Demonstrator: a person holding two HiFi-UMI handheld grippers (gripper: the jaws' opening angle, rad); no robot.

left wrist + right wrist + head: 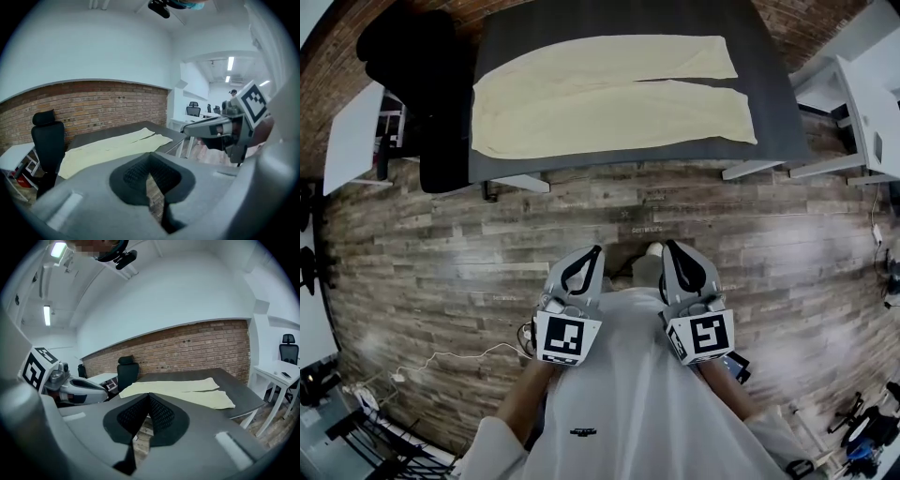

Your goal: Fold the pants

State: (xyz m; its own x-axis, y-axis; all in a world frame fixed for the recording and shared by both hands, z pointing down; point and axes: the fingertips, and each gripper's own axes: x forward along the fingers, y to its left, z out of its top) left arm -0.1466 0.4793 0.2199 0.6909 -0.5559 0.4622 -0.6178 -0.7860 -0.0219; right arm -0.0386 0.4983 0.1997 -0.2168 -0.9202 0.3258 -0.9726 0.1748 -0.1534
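the pants [609, 98] are pale cream and lie spread out flat on a dark grey table [773, 70], running lengthwise along it. in the head view the waist sits at the left end and the two legs stretch off to the right, side by side, with a thin gap opening between them toward the cuffs. nothing is touching them.

a black office chair [417, 89] stands right at the waist end of the table. white desks flank it further out, one on the left [352, 131] and one on the right [872, 103], and a brick wall [93, 103] runs behind the table.

both claws are well back from the table, over the wood plank floor [469, 253], held side by side in front of the person's white shirt [628, 403]. the left gripper [596, 251] has its jaws pressed together on nothing, same deal with the right gripper [668, 246]: pads meeting, empty, both aimed toward the table and tipped a bit downward.
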